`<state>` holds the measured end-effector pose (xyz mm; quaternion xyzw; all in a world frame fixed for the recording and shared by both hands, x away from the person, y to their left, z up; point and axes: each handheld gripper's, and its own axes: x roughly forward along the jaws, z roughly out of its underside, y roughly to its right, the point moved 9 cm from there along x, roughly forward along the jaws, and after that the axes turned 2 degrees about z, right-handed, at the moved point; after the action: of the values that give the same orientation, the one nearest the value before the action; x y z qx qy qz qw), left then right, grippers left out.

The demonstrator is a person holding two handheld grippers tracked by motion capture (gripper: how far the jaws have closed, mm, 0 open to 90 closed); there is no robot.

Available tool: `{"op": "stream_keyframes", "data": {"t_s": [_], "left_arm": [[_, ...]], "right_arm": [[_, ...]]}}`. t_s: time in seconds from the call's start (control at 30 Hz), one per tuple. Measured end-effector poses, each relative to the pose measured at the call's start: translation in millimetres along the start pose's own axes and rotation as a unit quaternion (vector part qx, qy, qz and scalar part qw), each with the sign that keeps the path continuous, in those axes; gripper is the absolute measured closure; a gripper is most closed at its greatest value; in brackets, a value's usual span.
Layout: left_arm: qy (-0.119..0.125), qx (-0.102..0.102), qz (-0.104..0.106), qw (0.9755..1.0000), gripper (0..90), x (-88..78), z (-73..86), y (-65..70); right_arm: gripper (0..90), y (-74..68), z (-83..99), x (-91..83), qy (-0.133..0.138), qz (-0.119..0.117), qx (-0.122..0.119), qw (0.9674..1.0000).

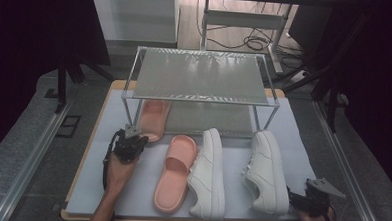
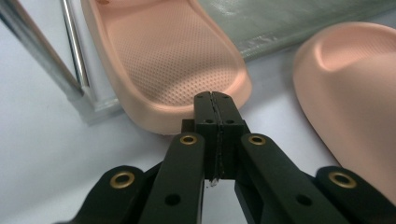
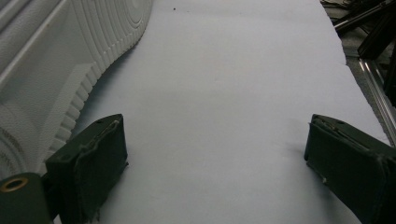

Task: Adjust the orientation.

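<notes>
One pink slipper (image 1: 153,117) lies on the lower shelf of a metal rack (image 1: 200,75), its heel toward me. My left gripper (image 1: 136,138) sits just in front of that heel. In the left gripper view the gripper (image 2: 212,100) is shut with nothing between its pads, its tips at the heel rim of the slipper (image 2: 173,60). The second pink slipper (image 1: 176,172) (image 2: 355,93) lies on the white mat. Two white sneakers (image 1: 208,173) (image 1: 269,171) lie to its right. My right gripper (image 1: 304,196) (image 3: 217,154) stands open over bare mat, beside the right sneaker's sole (image 3: 70,46).
The rack's front left leg (image 2: 74,51) stands close to the left of my left gripper. The white mat (image 1: 293,130) covers a wooden table. Aluminium rails (image 1: 31,158) run along both sides of the table. Cables and stands are on the floor behind.
</notes>
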<state>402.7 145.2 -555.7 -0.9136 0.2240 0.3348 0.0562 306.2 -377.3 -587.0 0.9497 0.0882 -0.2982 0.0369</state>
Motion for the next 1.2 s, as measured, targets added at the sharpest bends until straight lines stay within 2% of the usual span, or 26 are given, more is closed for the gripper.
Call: {"op": "stream_keyframes", "data": {"t_s": [0.43, 0.57, 0.73, 0.83, 0.87, 0.97, 1.07, 1.1, 1.2], "left_arm": [[0.0, -0.014, -0.016, 0.9998, 89.9, 28.3, -17.9, -13.9], [-0.008, -0.007, -0.019, 0.9998, 89.9, 37.6, -20.6, -17.5], [-0.005, -0.014, -0.024, 0.9996, 89.9, 44.4, -23.1, -20.3], [-0.005, -0.011, -0.024, 0.9996, 89.8, 43.4, -23.2, -19.8], [-0.003, -0.01, -0.016, 0.9998, 89.8, 40.6, -22.6, -17.5], [0.003, -0.014, -0.008, 0.9999, 89.5, 36.5, -22.0, -14.0], [0.005, -0.016, 0.003, 0.9999, 86.7, 26.8, -20.1, -7.8], [0.006, -0.011, 0.015, 0.9998, 85.9, 19.4, -18.4, -2.6], [0.007, -0.005, 0.023, 0.9997, 83.8, 12.0, -16.1, 2.3]], "right_arm": [[5.9, 0.0, 0.0, 0.0, 0.0, 0.0, 0.0, 1.0], [5.9, 0.0, 0.0, 0.0, 0.0, 0.0, 0.0, 1.0], [5.9, 0.0, 0.0, 0.0, 0.0, 0.0, 0.0, 1.0], [5.9, 0.0, 0.0, 0.0, 0.0, 0.0, 0.0, 1.0], [6.0, -0.1, 0.0, -0.1, 0.0, -0.001, 0.001, 1.0], [6.0, 0.0, 0.0, 0.0, 0.0, -0.001, 0.001, 1.0], [6.0, -0.1, 0.0, -0.1, 0.0, -0.001, 0.001, 1.0], [6.0, 0.0, 0.0, 0.0, 0.0, -0.001, 0.0, 1.0], [6.0, 0.0, 0.0, 0.0, 0.0, 0.0, 0.0, 1.0]]}}
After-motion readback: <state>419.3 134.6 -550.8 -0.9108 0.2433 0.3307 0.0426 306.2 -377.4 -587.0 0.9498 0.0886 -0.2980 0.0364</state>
